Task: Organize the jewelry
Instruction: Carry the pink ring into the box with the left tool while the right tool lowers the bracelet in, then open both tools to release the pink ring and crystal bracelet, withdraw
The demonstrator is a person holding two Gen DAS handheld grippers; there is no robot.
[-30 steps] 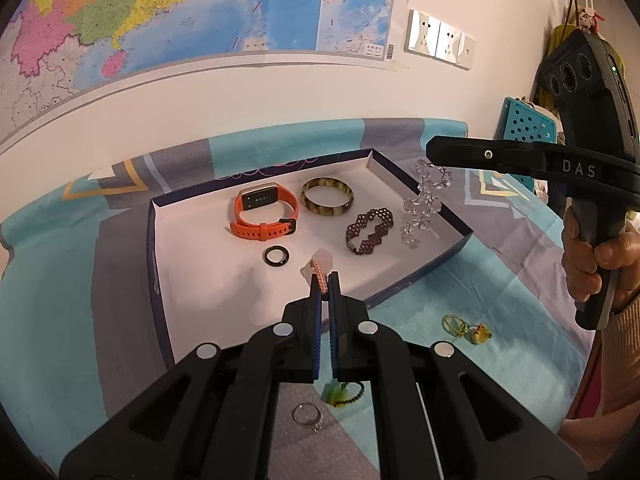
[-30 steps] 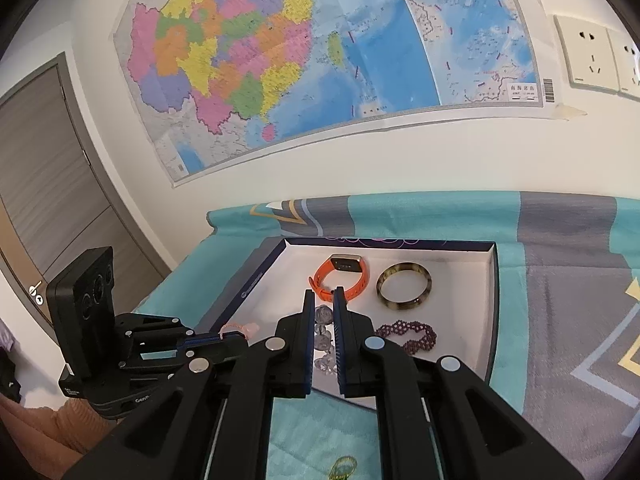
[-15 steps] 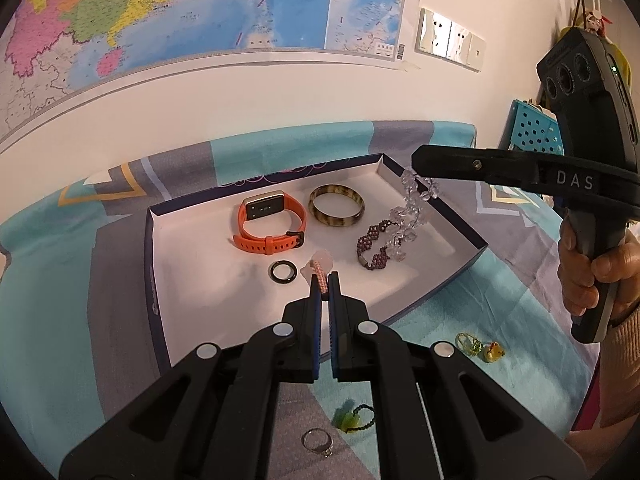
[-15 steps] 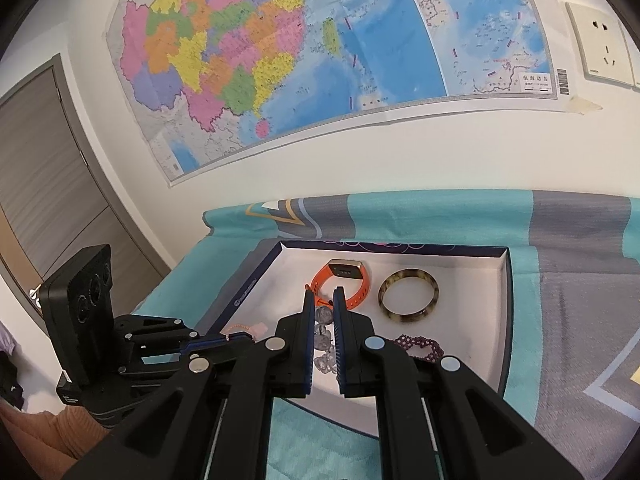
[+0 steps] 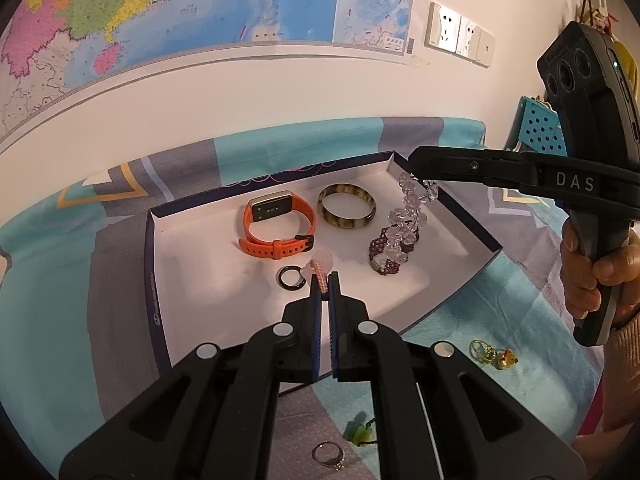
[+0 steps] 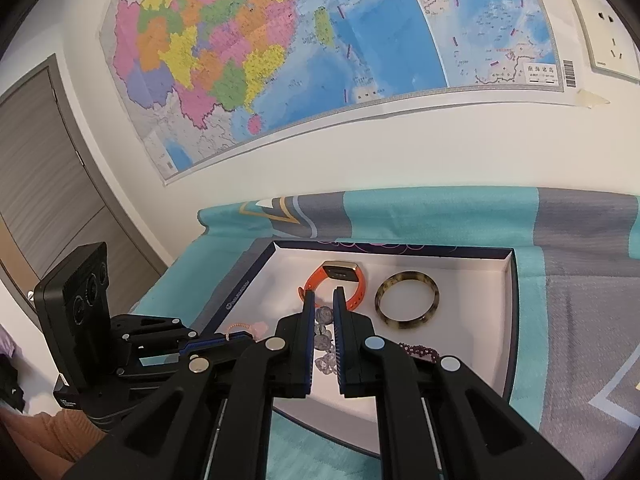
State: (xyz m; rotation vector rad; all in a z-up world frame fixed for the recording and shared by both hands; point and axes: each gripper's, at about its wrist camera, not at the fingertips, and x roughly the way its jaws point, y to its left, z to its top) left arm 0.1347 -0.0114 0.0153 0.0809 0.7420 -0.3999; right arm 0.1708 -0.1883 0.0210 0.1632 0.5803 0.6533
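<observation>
Placing step, both sides. Right gripper (image 6: 322,314) closed on clear bead bracelet (image 5: 408,216), which dangles over the tray (image 5: 156,248), its low end on or just above the purple beaded bracelet (image 5: 390,254) at 3 o'clock. Left gripper (image 5: 325,286) pinches pink beaded strand (image 5: 320,280) beside black ring (image 5: 291,278), tray centre. Next, likely: lower, part fingers, avoid tangling. Beads faceted, glassy, limp.

A clear crystal bead bracelet (image 6: 325,334) is clamped between the fingers of the right gripper (image 6: 322,300) above the white-lined tray (image 6: 511,312). An orange smartwatch (image 6: 340,282) is seen at 12 o'clock (just beyond the fingertips), a tortoiseshell bangle (image 6: 408,305) at 2 o'clock.
</observation>
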